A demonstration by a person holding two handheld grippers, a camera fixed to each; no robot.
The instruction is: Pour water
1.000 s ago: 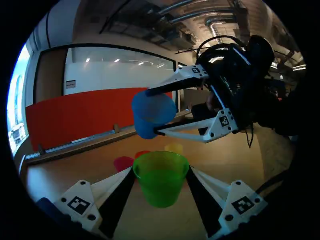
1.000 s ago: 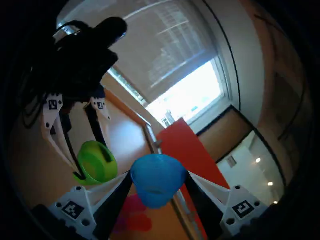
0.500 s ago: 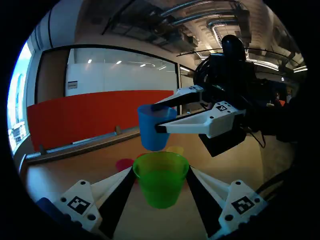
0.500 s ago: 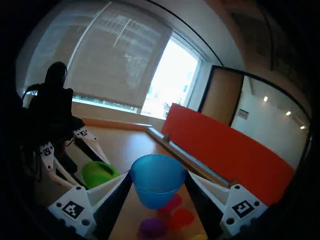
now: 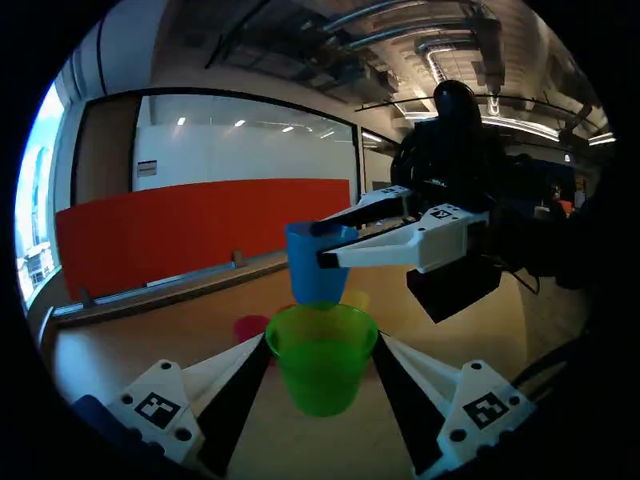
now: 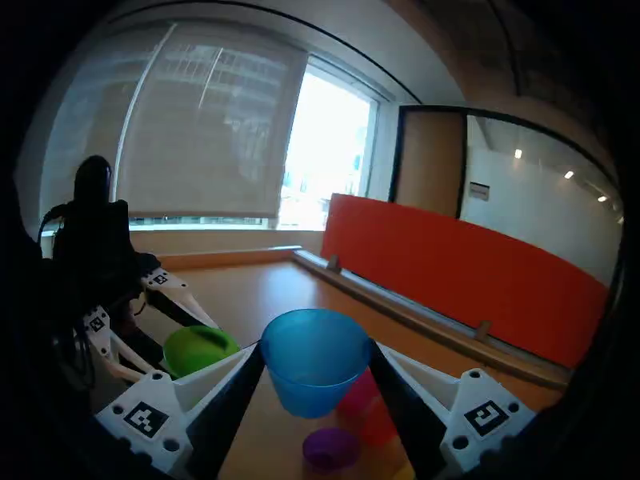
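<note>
Over the table (image 5: 104,346) | left gripper (image 5: 320,342): green cup (image 5: 322,376) | right gripper (image 6: 316,352): blue cup (image 6: 314,380)

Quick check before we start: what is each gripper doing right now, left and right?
Left gripper: shut on the green cup, which is upright.
Right gripper: shut on the blue cup, which is upright.

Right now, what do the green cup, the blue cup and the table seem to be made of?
Green cup: probably plastic, translucent, slightly glossy; light glows through its thin wall.
Blue cup: likely the same plastic, semi-clear and smooth; its wall also lets light through.
Table: wood or wood-look laminate, smooth orange-brown; I cannot tell which.
</note>
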